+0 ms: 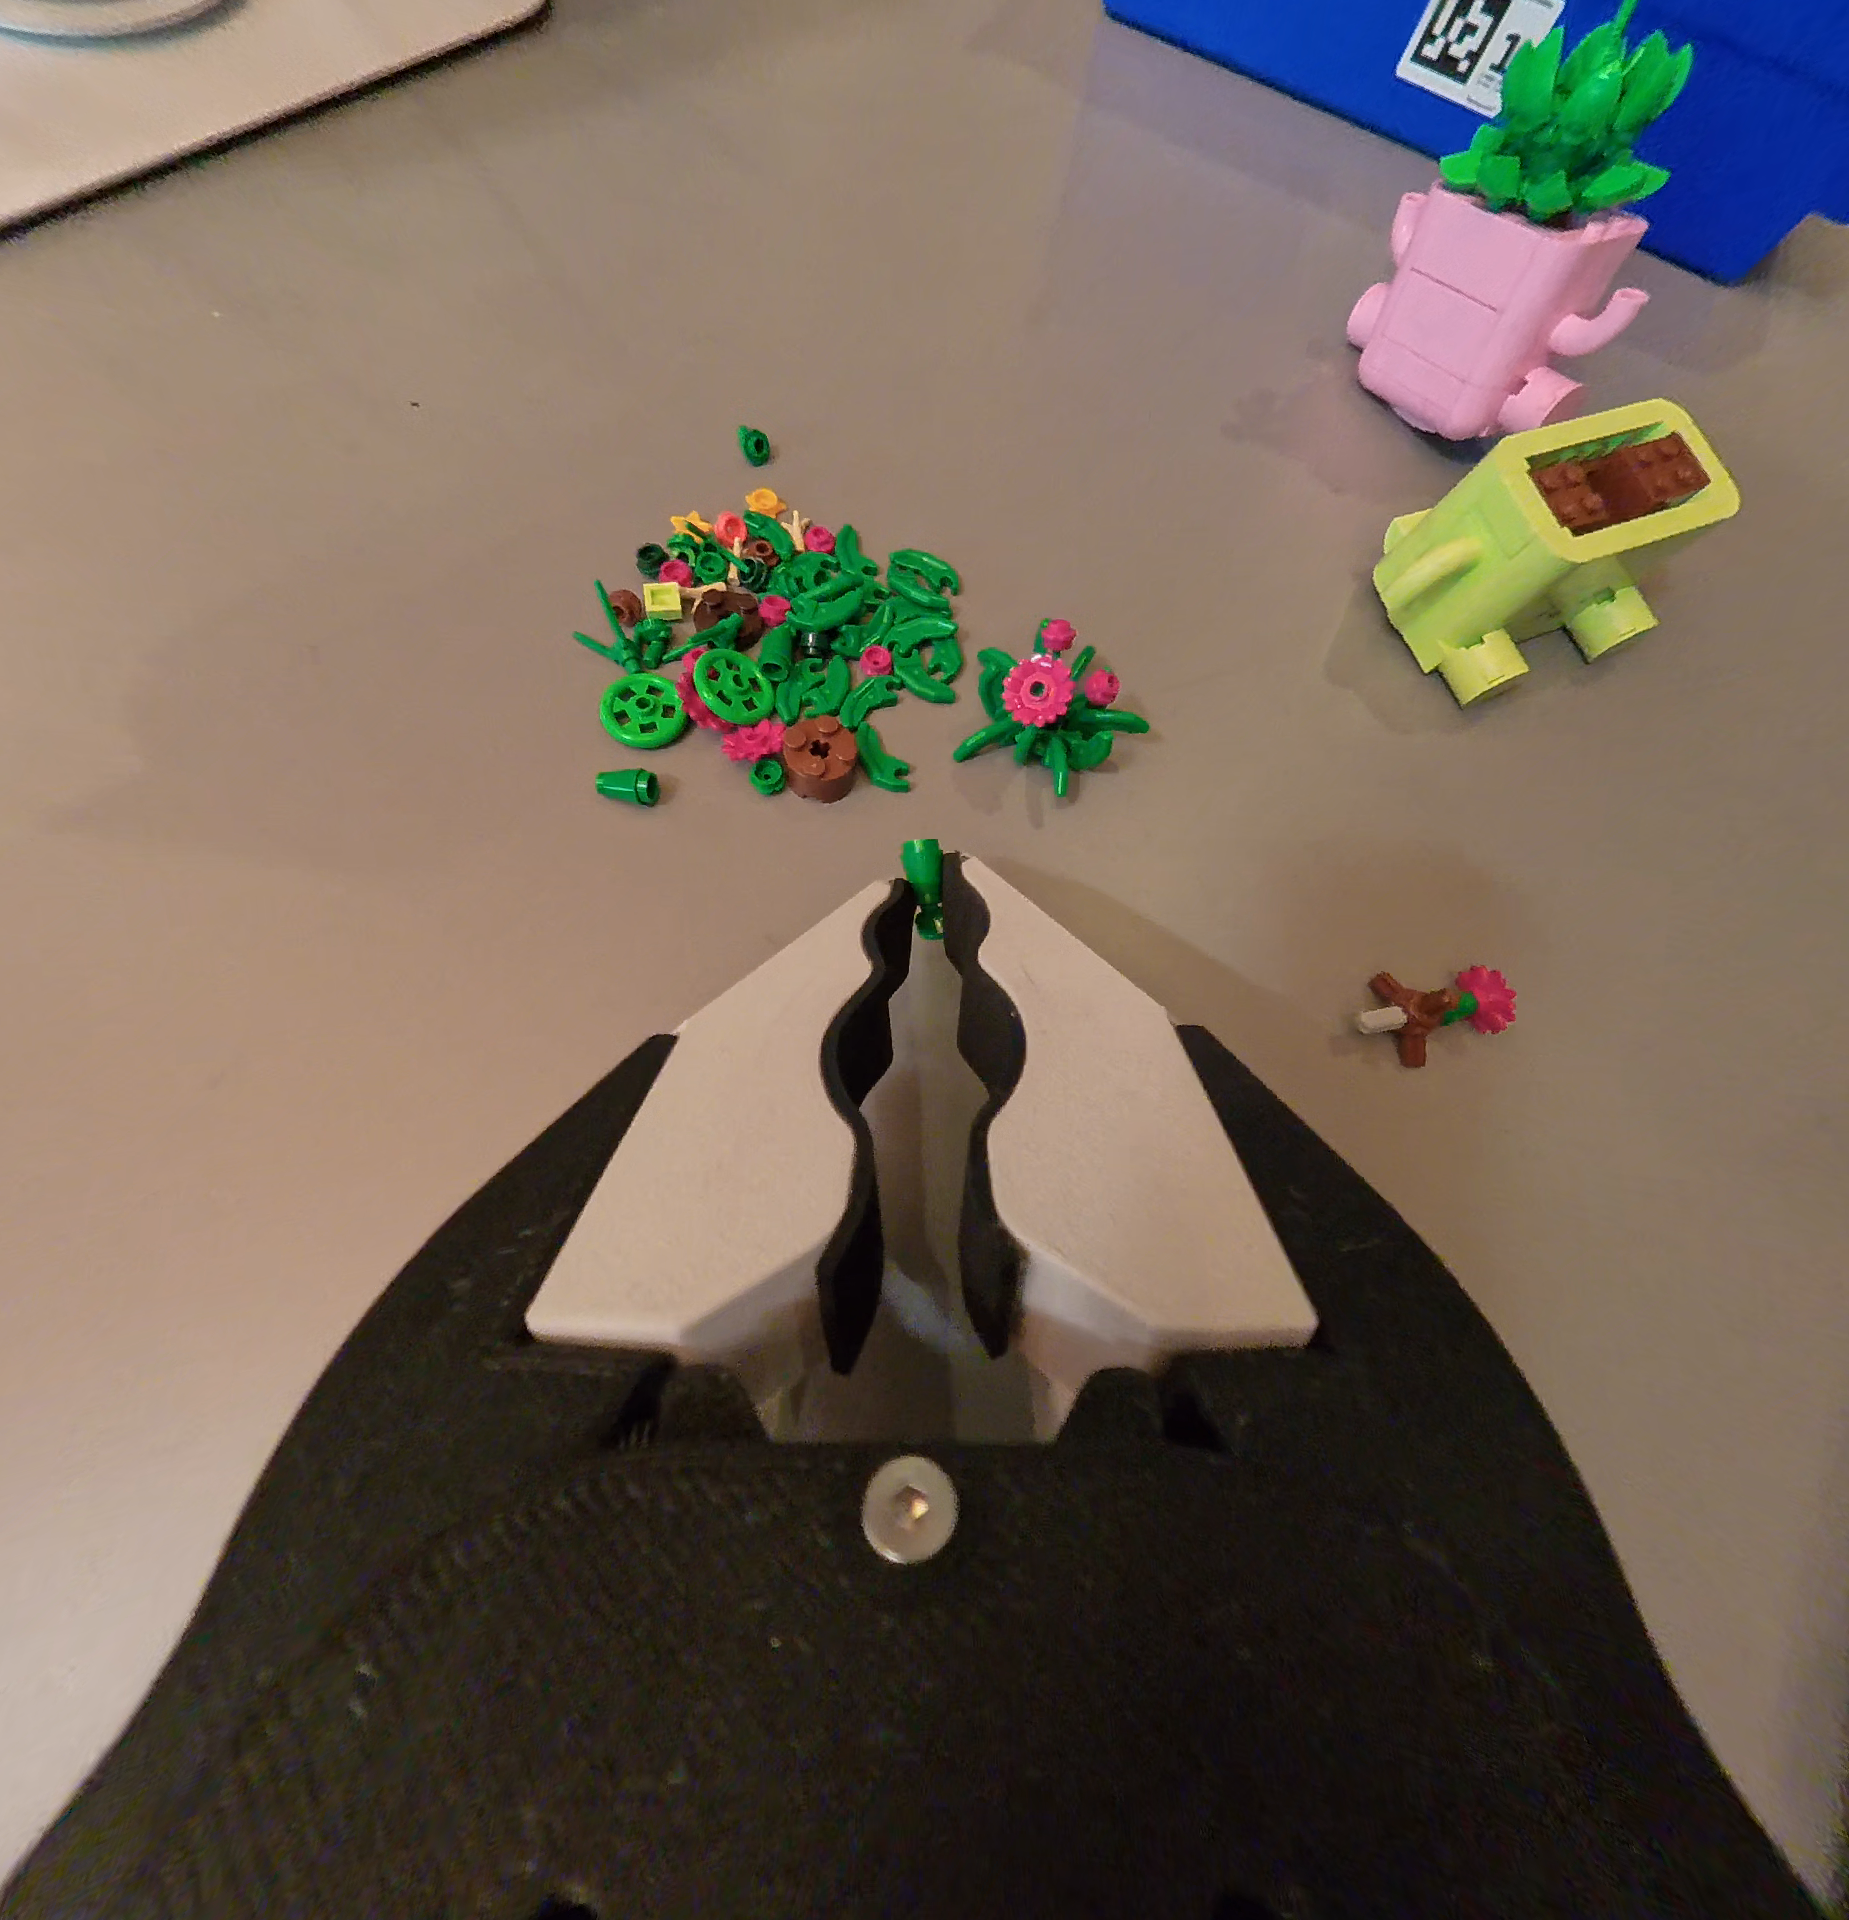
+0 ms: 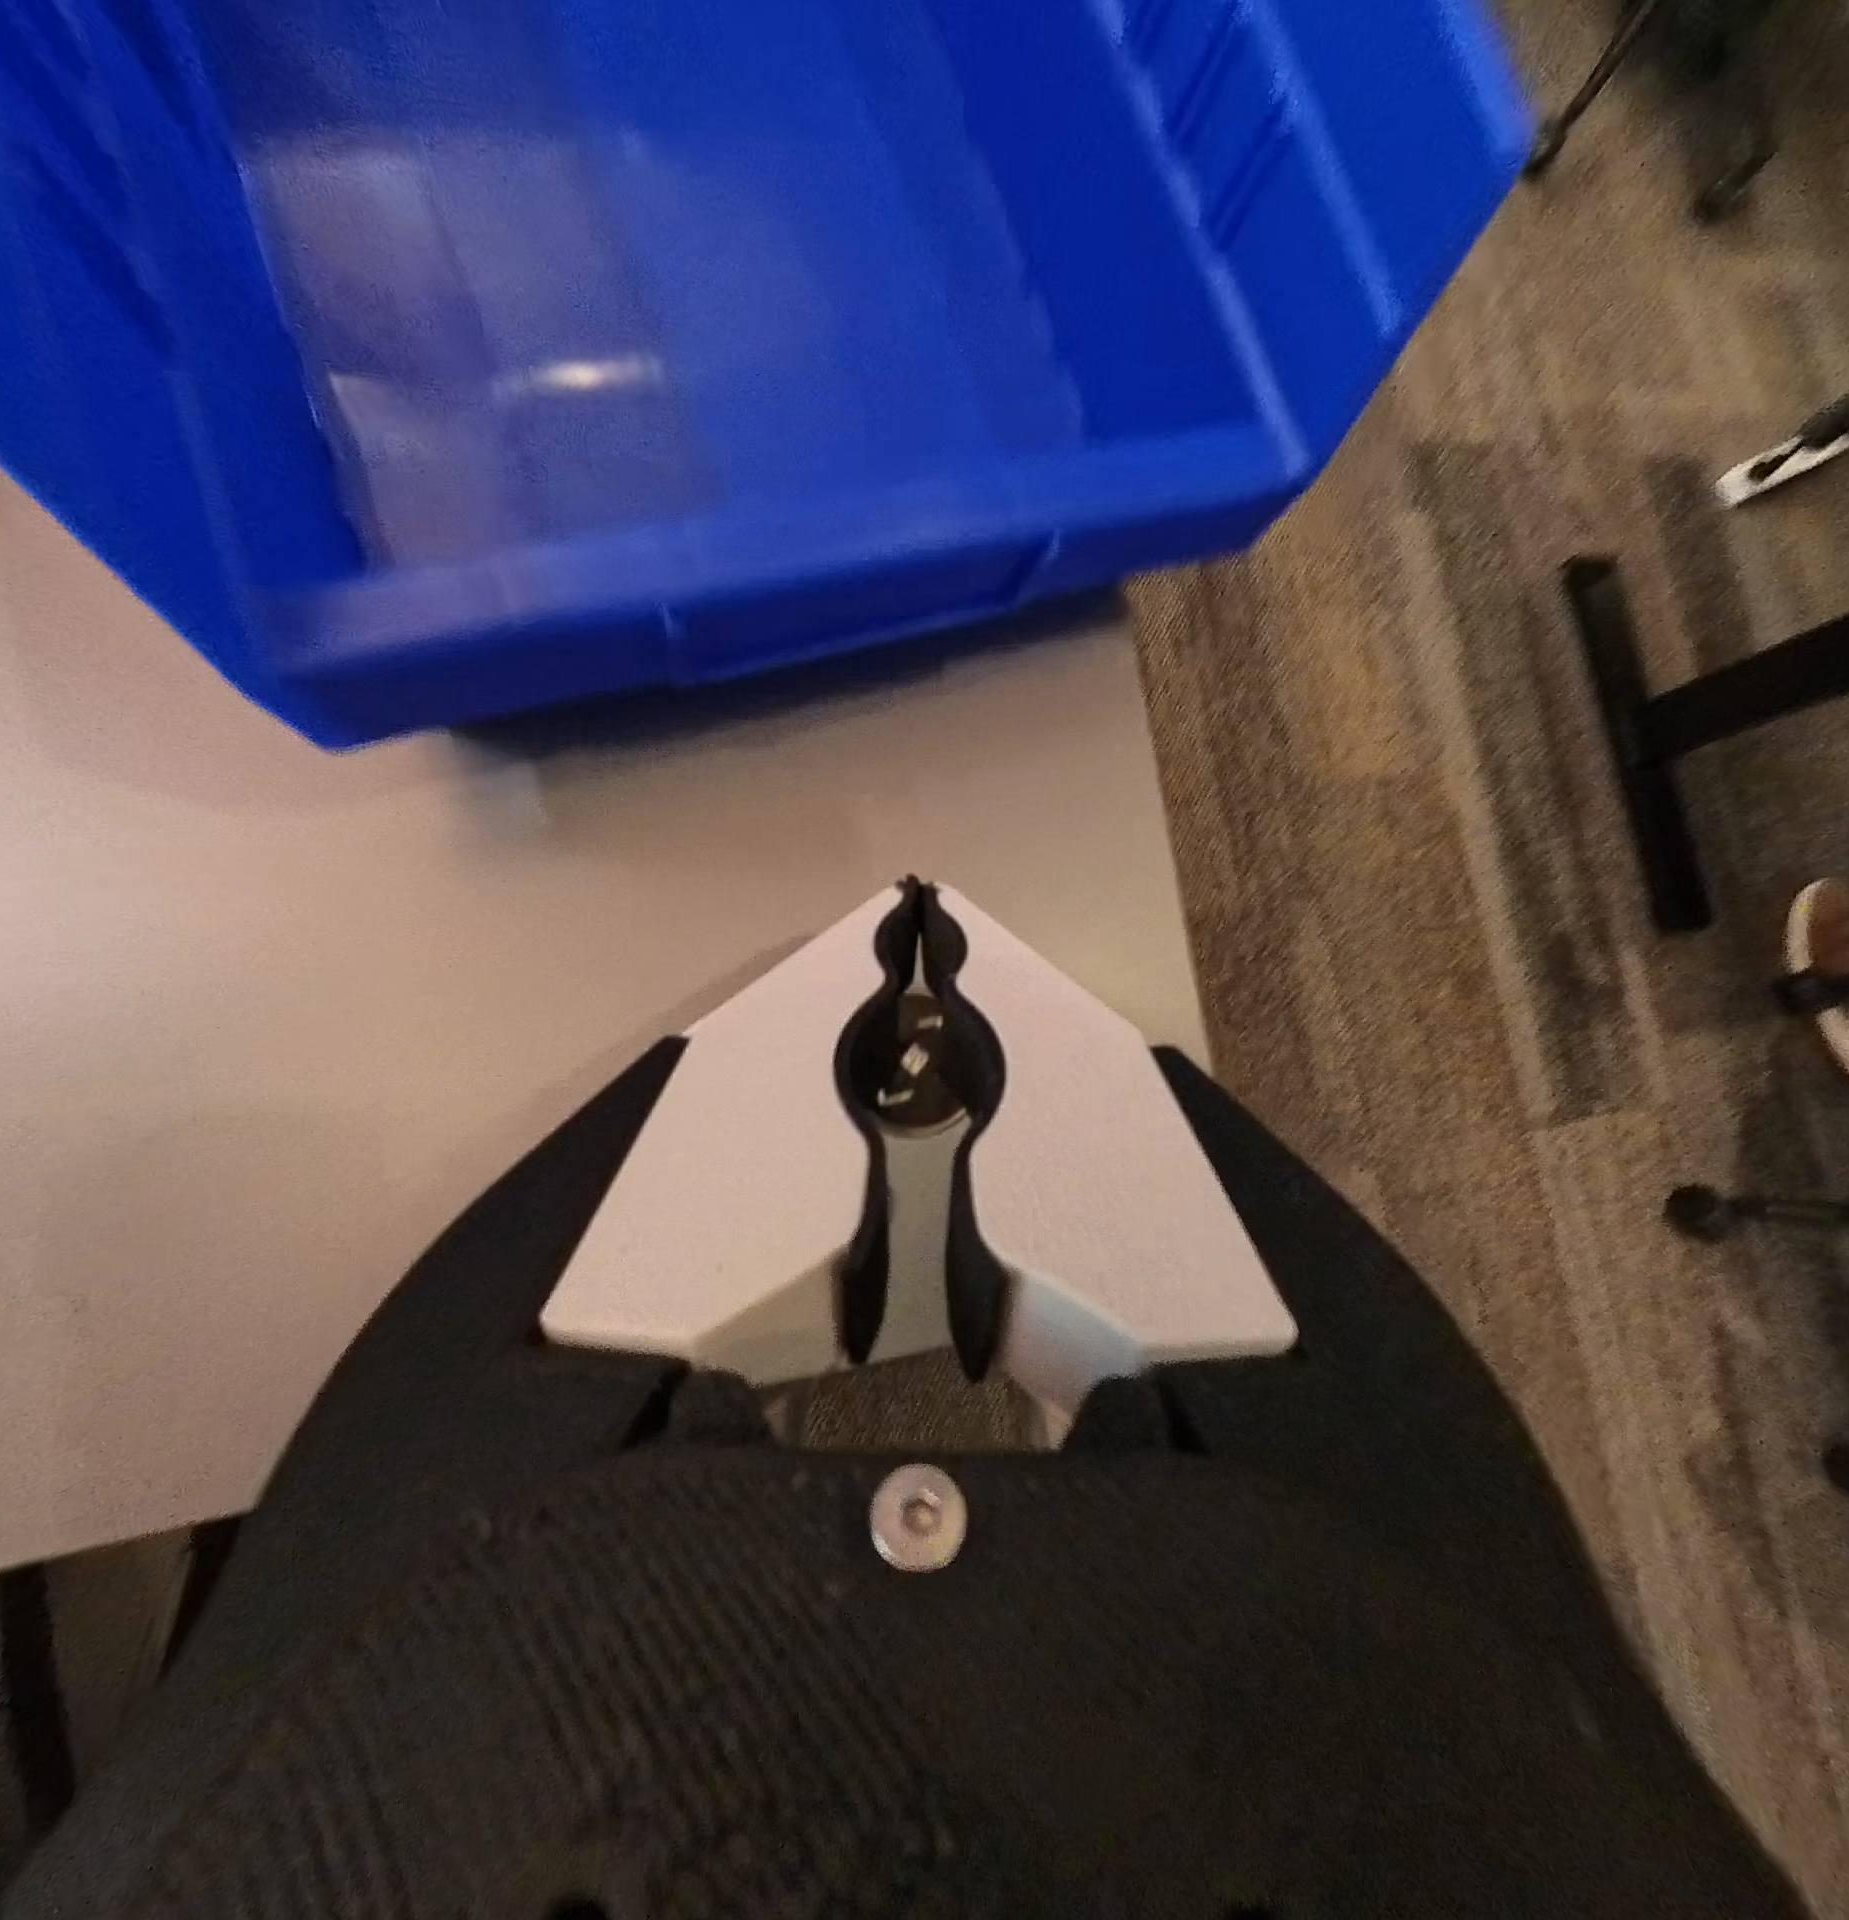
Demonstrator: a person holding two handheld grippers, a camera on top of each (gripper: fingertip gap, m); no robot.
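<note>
Above the grey surface point(image 1: 328, 935), the left tool point(image 1: 925, 883) is pinching a small green stem piece point(image 1: 922, 871) at its tips, hovering just short of the pile of loose green, pink and brown pieces point(image 1: 774, 644). Beside the pile, a small pink flower cluster point(image 1: 1045, 707) is lying. The right tool point(image 2: 918, 902) is sitting pressed together with nothing in it, pointing at a blue bin point(image 2: 691, 623).
</note>
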